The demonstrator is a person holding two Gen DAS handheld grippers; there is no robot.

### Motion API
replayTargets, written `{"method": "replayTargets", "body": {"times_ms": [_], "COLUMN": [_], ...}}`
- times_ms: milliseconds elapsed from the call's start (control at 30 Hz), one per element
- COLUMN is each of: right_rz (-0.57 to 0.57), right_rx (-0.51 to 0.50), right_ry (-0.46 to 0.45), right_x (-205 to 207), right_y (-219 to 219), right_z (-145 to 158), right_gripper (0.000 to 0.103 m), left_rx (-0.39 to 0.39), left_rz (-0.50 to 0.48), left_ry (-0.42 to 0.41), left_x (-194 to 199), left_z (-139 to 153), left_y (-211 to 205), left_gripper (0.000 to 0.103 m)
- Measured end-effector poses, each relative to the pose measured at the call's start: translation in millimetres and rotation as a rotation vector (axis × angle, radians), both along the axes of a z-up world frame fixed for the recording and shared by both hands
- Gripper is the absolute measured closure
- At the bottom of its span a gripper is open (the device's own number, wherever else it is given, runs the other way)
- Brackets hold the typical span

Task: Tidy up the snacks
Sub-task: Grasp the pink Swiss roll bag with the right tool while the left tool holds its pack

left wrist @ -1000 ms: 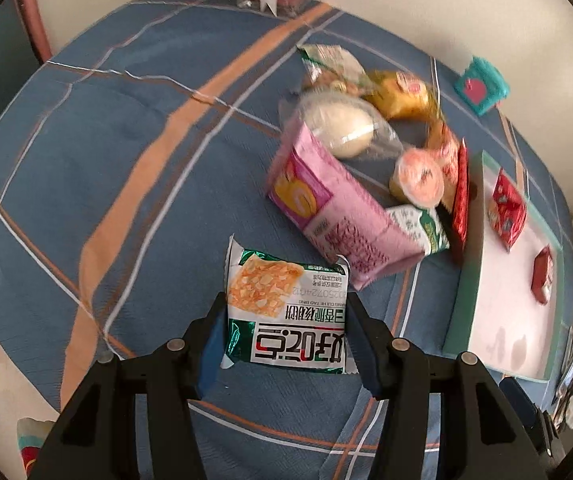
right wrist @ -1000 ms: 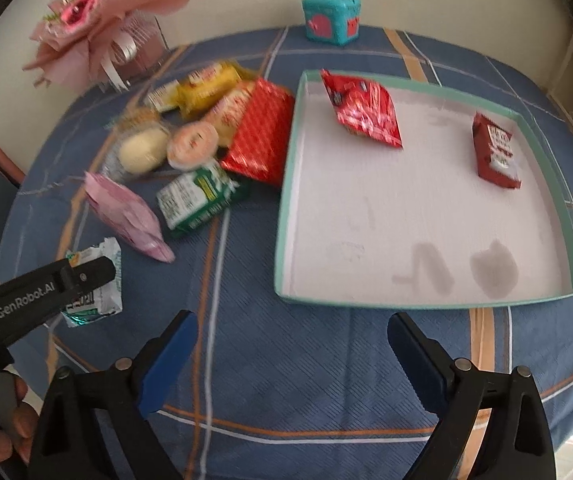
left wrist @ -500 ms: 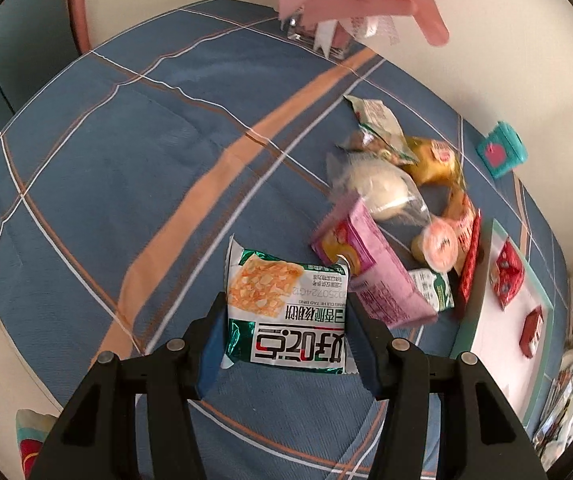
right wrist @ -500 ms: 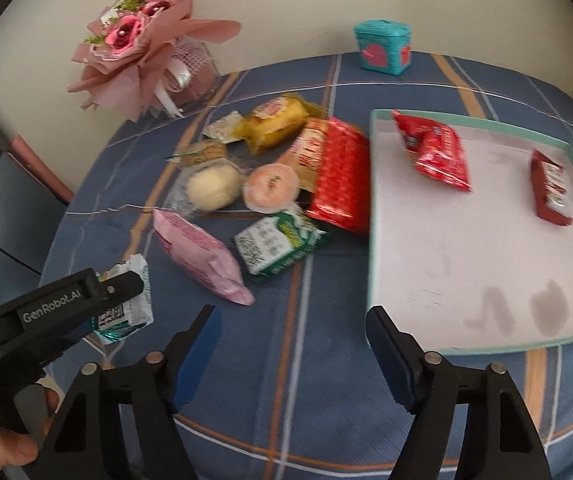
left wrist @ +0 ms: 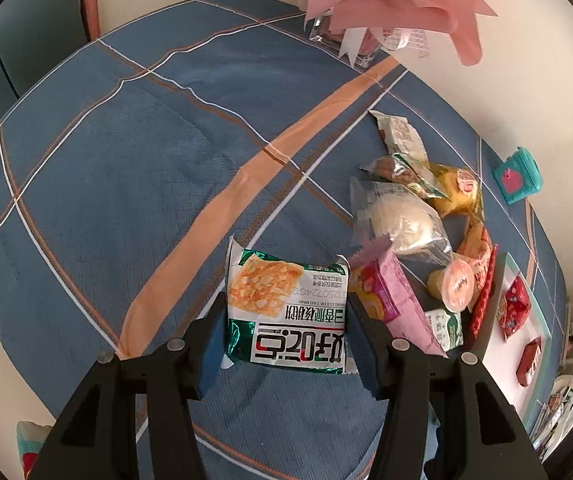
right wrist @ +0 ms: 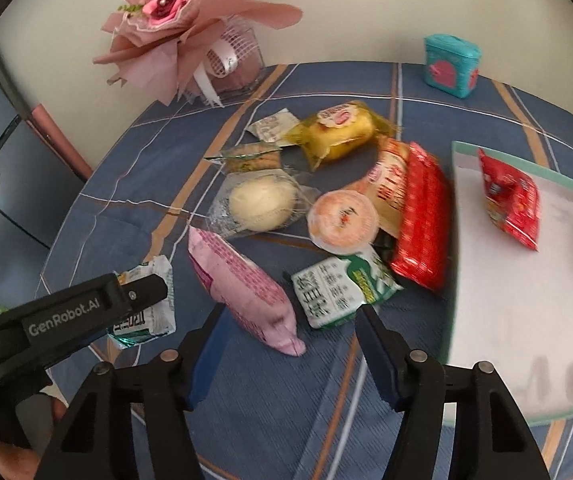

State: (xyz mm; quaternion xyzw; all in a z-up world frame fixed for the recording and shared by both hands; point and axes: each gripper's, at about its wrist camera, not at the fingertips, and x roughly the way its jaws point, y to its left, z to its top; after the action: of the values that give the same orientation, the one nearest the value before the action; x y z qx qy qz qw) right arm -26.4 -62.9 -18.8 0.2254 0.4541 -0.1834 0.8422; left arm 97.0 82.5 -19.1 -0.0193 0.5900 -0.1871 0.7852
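The left gripper (left wrist: pixel 286 332) fingers pinch the green packet (left wrist: pixel 286 312) by its side edges above the tabletop (left wrist: pixel 126 180); light, crinkly, likely brittle inside. The right gripper (right wrist: pixel 286 320) fingers, empty, are closing near the soft pink bag (right wrist: pixel 242 288); grip its middle

Tablecloth (left wrist: pixel 106 184) woven cloth, matt; green snack pack (left wrist: pixel 286 312) glossy foil; tray (right wrist: pixel 526 320) matt, smooth.
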Motion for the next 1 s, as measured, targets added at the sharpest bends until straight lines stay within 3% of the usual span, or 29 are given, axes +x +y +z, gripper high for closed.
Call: {"method": "replayTargets", "body": {"times_ms": [500, 1000], "right_rz": [0.064, 0.100], "right_rx": [0.026, 0.034], "right_ry": [0.013, 0.022], "right_x": [38, 44], "right_y": [0, 6], "right_z": [-17, -24], "right_gripper": [0.041, 0.048], "left_rx": [0.014, 0.036], "left_rz": [0.024, 0.021], "left_ry": [0.047, 0.057], "left_x": [24, 33], "left_z": [-19, -26], "left_y": [-4, -9], "left_gripper": [0.046, 0.046]}}
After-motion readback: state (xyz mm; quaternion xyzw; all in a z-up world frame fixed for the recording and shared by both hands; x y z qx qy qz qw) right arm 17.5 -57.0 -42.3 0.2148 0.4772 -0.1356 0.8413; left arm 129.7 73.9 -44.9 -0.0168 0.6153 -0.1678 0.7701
